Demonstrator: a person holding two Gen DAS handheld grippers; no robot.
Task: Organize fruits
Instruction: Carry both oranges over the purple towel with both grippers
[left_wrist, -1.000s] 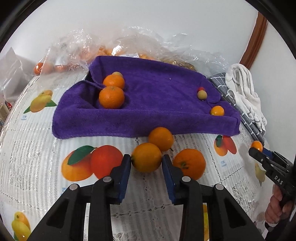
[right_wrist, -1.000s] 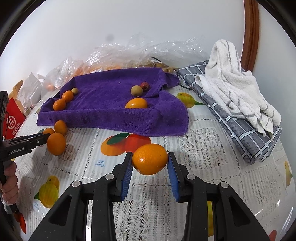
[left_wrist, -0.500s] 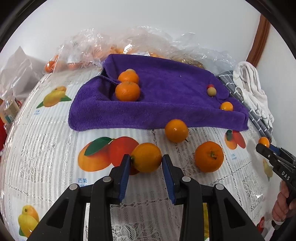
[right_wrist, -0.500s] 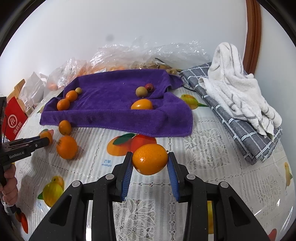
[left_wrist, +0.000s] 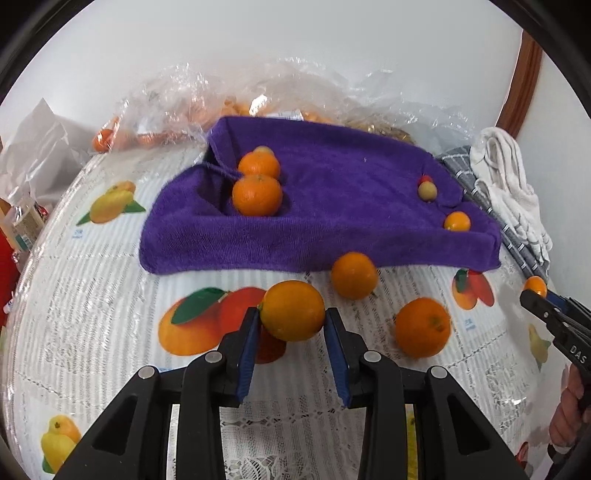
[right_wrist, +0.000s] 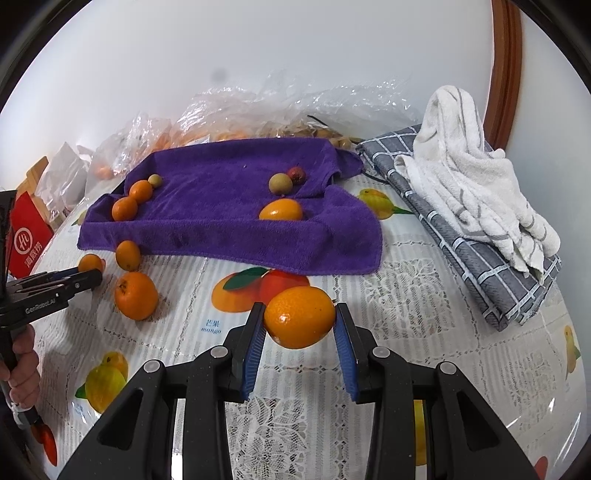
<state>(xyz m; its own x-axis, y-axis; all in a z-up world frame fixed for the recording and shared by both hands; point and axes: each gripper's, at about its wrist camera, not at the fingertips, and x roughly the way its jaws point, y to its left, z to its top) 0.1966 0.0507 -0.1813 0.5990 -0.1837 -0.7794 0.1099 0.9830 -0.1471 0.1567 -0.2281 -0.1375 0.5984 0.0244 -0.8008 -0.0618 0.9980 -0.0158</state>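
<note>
White wall behind, and a lace-patterned tablecloth (right_wrist: 424, 280) printed with fruit under everything I work on. At far left sit a red box (right_wrist: 27, 236) and clear bags (left_wrist: 258, 99) of more fruit against the wall.

Next comes my left claw (left_wrist: 291, 321), pinching an orange (left_wrist: 291, 310) between its blue pads, held just above the cloth and short of the purple towel (left_wrist: 332, 206). On the towel's left end lie two oranges (left_wrist: 257, 194) and a small pale fruit behind them. Two loose oranges (left_wrist: 354, 275) remain on the tablecloth, one touching the towel's front edge, the other (left_wrist: 422, 327) nearer me.

Toward the middle, my right claw (right_wrist: 299, 328) pinches a second, oval orange (right_wrist: 300, 317), also off the table. Beyond it, on the towel's right end, sit an oval orange (right_wrist: 281, 210), a pale round fruit (right_wrist: 280, 183) and a small red one (right_wrist: 296, 173). Far right, a white towel (right_wrist: 476, 162) lies heaped on a grey checked cloth (right_wrist: 480, 258).

My worries: both fruits are round and smooth, so a slack squeeze could let one slip and roll off. The towel's front edge stands raised; releasing too low or short of it would bounce the fruit back. Setting mine down carelessly may also knock the resting pairs apart, and swinging low could nudge the loose oranges.
</note>
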